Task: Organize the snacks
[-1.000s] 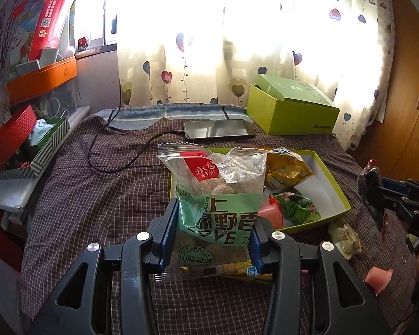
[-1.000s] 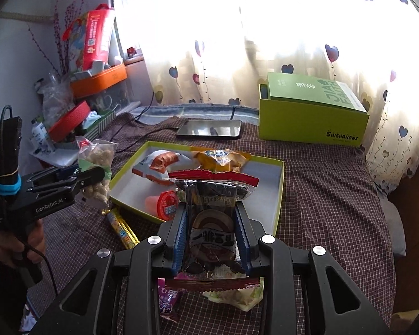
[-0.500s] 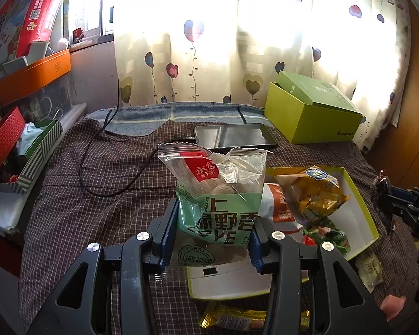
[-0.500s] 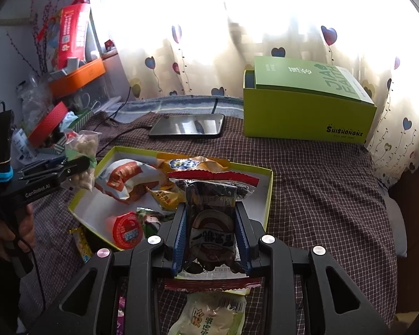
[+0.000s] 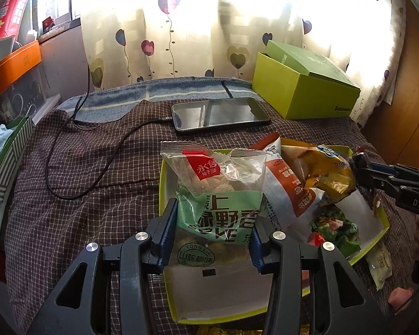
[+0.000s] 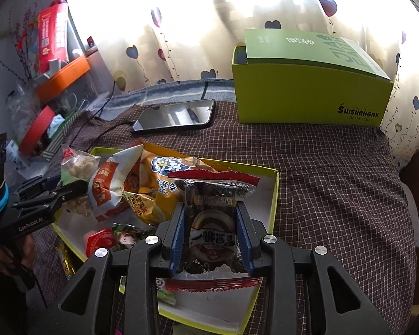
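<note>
My left gripper (image 5: 215, 215) is shut on a clear-and-green bag of walnut snacks (image 5: 218, 189), held upright over the left part of the lime-green tray (image 5: 162, 184). My right gripper (image 6: 211, 206) holds a dark snack pack with red edges (image 6: 212, 231) over the tray's right side (image 6: 275, 195). Its jaws are opening, and the pads still touch the pack. In the tray lie a yellow bag (image 6: 164, 173), an orange-and-white bag (image 6: 106, 187) and a red jelly cup (image 6: 100, 241). The left gripper (image 6: 50, 192) shows in the right wrist view, the right gripper (image 5: 377, 173) in the left wrist view.
A phone (image 5: 220, 113) on a cable (image 5: 69, 150) lies behind the tray on the checked cloth. A green box (image 6: 307, 95) with its lid ajar stands at the back right. Loose snacks (image 5: 380, 262) lie right of the tray. Boxes and clutter (image 5: 11, 64) crowd the left edge.
Both grippers moved forward and down, so the tray now lies under them. The right jaws stand slightly wider around the dark pack. The left grip is unchanged.
</note>
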Demonstrator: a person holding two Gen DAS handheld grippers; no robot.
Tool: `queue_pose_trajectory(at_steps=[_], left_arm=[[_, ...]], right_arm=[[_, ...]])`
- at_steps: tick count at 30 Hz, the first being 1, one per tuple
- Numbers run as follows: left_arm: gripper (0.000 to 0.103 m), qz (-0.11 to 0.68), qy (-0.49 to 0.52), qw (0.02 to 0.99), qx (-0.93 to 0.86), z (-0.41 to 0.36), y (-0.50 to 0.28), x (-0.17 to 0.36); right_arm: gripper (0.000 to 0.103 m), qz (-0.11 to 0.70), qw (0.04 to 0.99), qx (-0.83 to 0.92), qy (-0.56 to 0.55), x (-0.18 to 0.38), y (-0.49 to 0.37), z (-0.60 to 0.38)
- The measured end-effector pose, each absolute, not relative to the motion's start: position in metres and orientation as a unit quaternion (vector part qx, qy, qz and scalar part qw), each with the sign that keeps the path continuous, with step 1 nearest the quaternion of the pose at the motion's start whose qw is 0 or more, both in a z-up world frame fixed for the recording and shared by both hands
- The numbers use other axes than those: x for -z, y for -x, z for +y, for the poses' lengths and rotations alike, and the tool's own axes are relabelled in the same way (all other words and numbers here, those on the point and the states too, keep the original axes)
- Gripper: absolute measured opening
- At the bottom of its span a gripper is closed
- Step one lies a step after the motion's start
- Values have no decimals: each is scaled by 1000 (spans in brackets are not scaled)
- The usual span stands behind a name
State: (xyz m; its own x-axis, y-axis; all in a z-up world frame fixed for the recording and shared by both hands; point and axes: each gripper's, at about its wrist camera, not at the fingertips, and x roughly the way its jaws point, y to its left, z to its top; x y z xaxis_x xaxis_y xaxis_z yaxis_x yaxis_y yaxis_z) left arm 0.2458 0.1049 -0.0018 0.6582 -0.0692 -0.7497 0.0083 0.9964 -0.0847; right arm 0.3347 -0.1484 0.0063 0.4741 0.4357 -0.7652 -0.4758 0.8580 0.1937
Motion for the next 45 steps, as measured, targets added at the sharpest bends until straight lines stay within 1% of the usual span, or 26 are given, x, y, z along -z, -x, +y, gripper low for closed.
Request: queue_pose_trajectory(at_steps=[1, 2, 3, 4, 5, 7, 14, 22, 32, 45], left_arm=[[46, 413, 37, 910, 25, 104, -245, 2], [47, 411, 39, 910, 24, 104, -245, 1], [49, 406, 42, 913, 21, 105, -244, 0], [54, 399, 44, 916, 19, 107, -242, -2], [57, 391, 49, 919, 19, 108, -240, -4], [58, 379, 61, 923, 20, 112, -238, -10], [58, 366, 65, 928, 22, 111, -219, -21], [58, 364, 78, 927, 38, 95, -178, -28], [58, 357, 84, 930, 25, 68, -118, -25], [58, 375, 86, 923, 11, 42, -75, -15]], right_arm=[[42, 437, 860, -263, 25, -7, -334, -149], [45, 434, 862, -261, 26, -8, -333, -150], [46, 432, 863, -261, 26, -9, -332, -152], [46, 429, 864, -263, 24, -11, -330, -153], [46, 427, 865, -264, 22, -13, -328, -154], [46, 422, 867, -264, 26, -17, -323, -155], [46, 408, 866, -285, 47, -34, -288, -154], [46, 400, 868, -292, 40, -43, -238, -164], [46, 397, 869, -291, 49, -35, -182, -169], [46, 398, 865, -302, 51, -29, -138, -173]])
